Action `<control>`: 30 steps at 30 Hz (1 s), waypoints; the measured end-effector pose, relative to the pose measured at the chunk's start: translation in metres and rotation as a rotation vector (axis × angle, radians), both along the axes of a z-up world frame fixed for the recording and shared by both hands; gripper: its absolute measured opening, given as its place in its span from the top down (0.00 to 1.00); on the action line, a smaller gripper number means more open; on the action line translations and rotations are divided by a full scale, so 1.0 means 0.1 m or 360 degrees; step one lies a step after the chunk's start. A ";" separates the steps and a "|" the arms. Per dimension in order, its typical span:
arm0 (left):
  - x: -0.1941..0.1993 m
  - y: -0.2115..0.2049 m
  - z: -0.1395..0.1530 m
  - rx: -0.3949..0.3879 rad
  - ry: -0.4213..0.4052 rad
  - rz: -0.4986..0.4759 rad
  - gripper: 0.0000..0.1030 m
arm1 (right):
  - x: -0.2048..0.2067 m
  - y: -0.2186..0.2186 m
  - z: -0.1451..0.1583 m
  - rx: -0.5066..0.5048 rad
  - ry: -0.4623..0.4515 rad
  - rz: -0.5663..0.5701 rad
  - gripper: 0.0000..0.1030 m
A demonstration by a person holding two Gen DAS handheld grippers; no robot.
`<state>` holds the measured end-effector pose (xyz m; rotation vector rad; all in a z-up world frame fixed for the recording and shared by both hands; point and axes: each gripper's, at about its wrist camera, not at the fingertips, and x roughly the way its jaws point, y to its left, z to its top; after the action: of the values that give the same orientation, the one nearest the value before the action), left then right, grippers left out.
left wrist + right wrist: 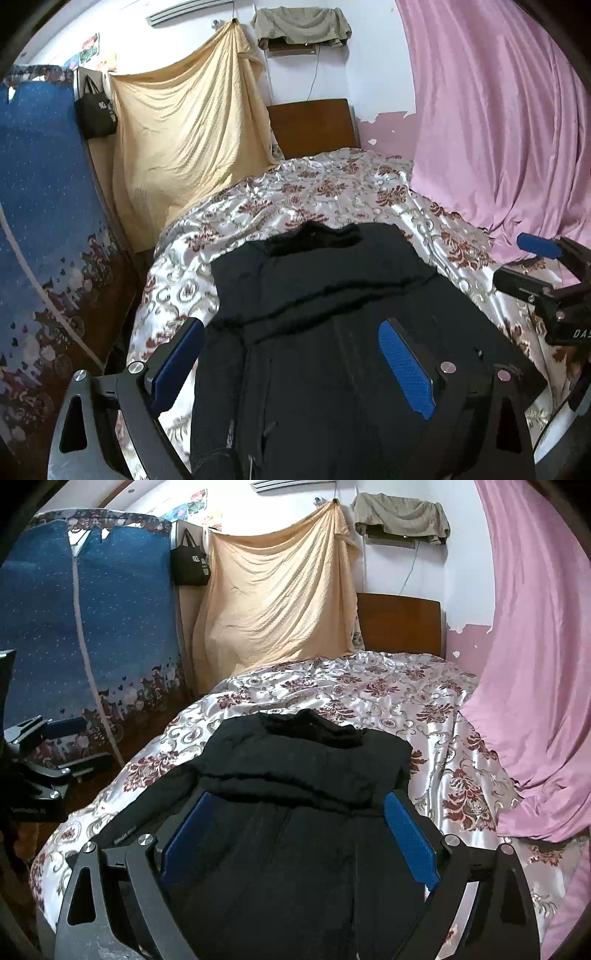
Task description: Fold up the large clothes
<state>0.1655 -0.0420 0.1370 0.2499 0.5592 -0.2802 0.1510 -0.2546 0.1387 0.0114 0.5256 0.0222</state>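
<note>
A large black garment [325,332] lies spread lengthwise on the floral bed cover [332,188], collar end farthest from me. It also shows in the right wrist view [295,812], with folds across its upper part. My left gripper [291,362] is open above the garment's near part, its blue pads wide apart and empty. My right gripper [299,834] is open too, above the garment's near part, holding nothing. The right gripper also shows at the right edge of the left wrist view [546,273]. The left gripper shows at the left edge of the right wrist view [51,746].
A pink curtain [498,129] hangs along the bed's right side. A yellow sheet [184,125] and a wooden headboard [310,125] stand at the far end. A blue fabric wardrobe [92,620] stands left of the bed, with a black bag [190,565] hanging beside it.
</note>
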 end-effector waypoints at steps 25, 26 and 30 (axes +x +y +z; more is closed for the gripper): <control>-0.55 0.73 -1.00 0.0137 0.0282 -0.0111 0.07 | -0.71 0.05 -0.79 -0.0051 0.0289 0.0168 0.01; -0.58 0.74 -1.02 0.0161 0.0284 -0.0138 0.07 | -0.72 0.03 -0.82 -0.0070 0.0310 0.0168 0.01; -0.73 0.79 -1.15 0.0304 0.0308 -0.0283 0.07 | -0.77 -0.03 -1.00 -0.0136 0.0457 0.0178 0.01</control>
<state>0.0923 0.0372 0.0215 0.4619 0.7582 -0.4270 0.0743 -0.2578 0.0388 -0.0994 0.8138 0.1087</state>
